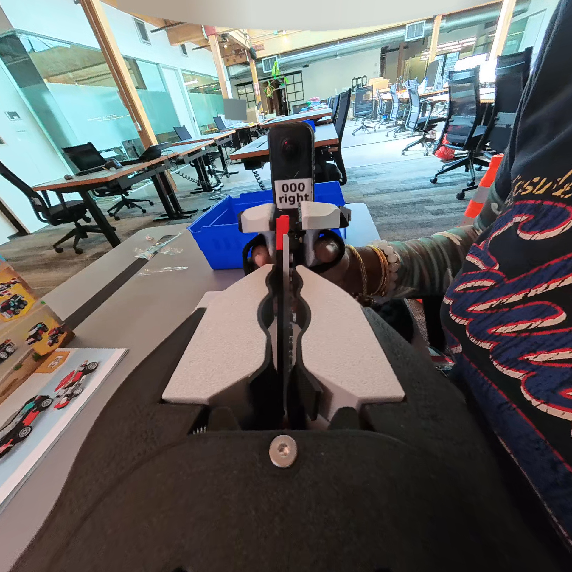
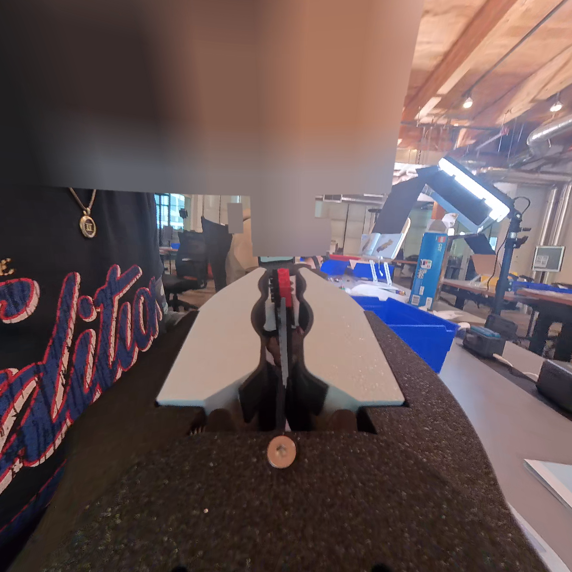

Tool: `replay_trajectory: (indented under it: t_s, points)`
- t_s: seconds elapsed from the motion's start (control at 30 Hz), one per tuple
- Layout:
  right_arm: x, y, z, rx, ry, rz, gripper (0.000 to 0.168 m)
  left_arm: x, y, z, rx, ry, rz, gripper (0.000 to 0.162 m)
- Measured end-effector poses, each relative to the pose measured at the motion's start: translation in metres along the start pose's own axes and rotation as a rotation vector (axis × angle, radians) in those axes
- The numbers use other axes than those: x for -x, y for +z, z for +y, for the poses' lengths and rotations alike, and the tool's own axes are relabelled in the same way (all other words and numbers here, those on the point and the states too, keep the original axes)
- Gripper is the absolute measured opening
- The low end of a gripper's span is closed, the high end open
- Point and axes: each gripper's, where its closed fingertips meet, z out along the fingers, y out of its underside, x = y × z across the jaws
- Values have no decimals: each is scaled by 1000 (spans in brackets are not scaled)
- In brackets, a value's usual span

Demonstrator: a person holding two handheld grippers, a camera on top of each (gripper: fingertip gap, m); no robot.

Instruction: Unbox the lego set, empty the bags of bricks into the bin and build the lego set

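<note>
A thin lego assembly (image 1: 280, 309) of black and white plates with a red brick (image 1: 282, 229) at its far end is held on edge above the grey table (image 1: 123, 309). My left gripper (image 1: 283, 269) is shut on its near part. My right gripper (image 1: 294, 216) faces it and is shut on the red end, in front of the blue bin (image 1: 216, 235). In the right wrist view the right gripper (image 2: 281, 269) clamps the same assembly (image 2: 283, 340), with the red brick (image 2: 284, 288) at the fingertips. The left gripper beyond it is mostly hidden.
An instruction booklet (image 1: 55, 402) and the lego box (image 1: 18, 309) lie at the table's left. Empty clear bags (image 1: 158, 247) lie left of the bin. The person's torso (image 1: 510, 309) is close on the right. The bin (image 2: 418, 328) and booklet corner (image 2: 554, 483) also show in the right wrist view. My two grippers' fingertips are within a few centimetres of each other.
</note>
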Motion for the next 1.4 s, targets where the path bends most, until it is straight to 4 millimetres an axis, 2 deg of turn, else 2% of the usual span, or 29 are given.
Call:
replay_trajectory:
  t_s: [0.1,0.47,0.53,0.57,0.6,0.7,0.77,0.87,0.97,1.1,1.2,1.33,1.4]
  points:
    - [1,1,9,67,-18,-5,16,0,-1,1,-22,-22,10,8]
    - [-2,4,15,68,53,0,12,1,-4,6,-32,-84,-2,8]
    - [-4,5,19,111,55,7,24,2,-5,9,-21,-99,-3,8]
    - [-5,5,22,130,57,11,22,1,-5,12,-10,-110,12,8]
    - [-2,5,24,138,54,-12,12,0,-4,14,-3,-122,25,8]
    - [-9,3,30,141,86,39,12,5,-4,20,35,-139,11,9]
    - [-20,1,30,112,109,135,12,15,-5,24,74,-106,-69,11]
    - [-41,-8,21,-7,181,298,12,36,-11,31,189,44,-255,36]
    - [-52,-14,31,10,163,418,12,44,-8,33,220,146,-385,45]
    - [-62,-22,25,-74,199,519,12,54,-5,46,273,258,-571,44]
    - [-66,-28,21,-144,249,555,12,62,-7,55,321,342,-680,34]
    - [-68,-35,27,-186,325,578,11,65,-5,60,321,332,-698,20]
    - [-68,-39,28,-214,356,590,11,64,-4,61,324,326,-667,20]
